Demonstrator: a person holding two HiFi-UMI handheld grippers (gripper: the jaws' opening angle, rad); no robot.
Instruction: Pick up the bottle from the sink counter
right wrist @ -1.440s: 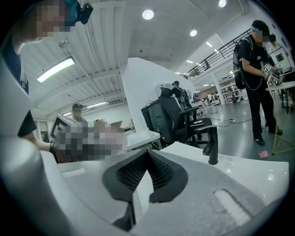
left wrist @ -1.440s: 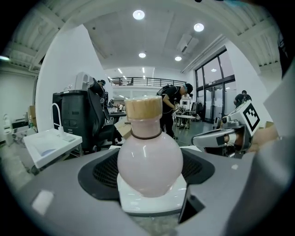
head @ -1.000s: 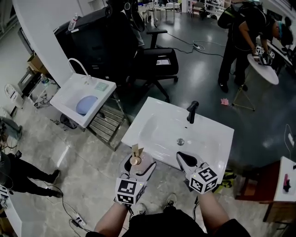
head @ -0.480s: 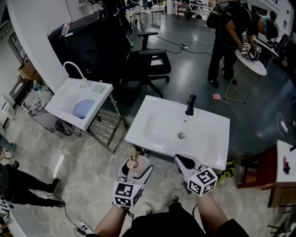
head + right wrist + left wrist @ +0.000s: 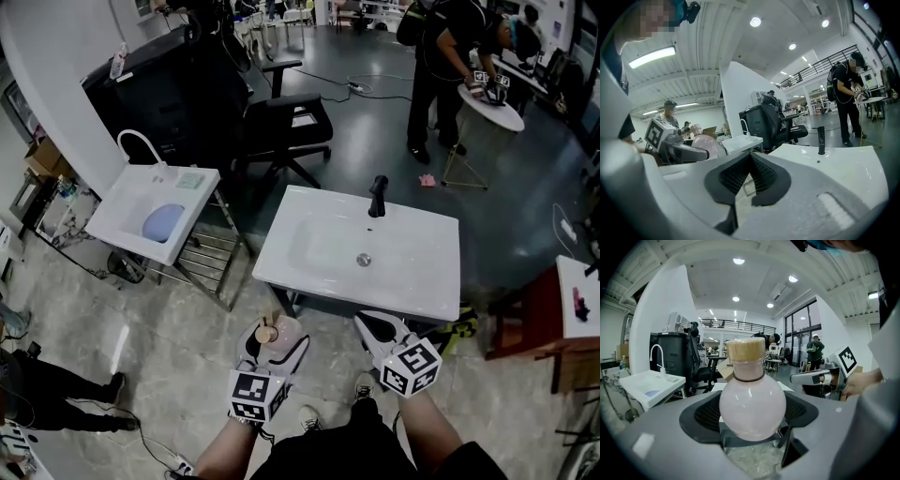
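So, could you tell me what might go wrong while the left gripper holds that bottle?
The bottle is round and glossy where the left gripper clamps it, so it might slip or twist. It hangs over the hard floor, clear of the sink, so a slip would likely mean a fall. The right gripper is shut, giving no support.

The bottle point(image 5: 752, 404) looks like smooth, glossy pink glass, though it may be plastic; its stopper point(image 5: 746, 350) is matt and cork-like. My jaws' pads point(image 5: 708, 414) are ribbed, matt black. The sink point(image 5: 319, 248) gleams glossy white.
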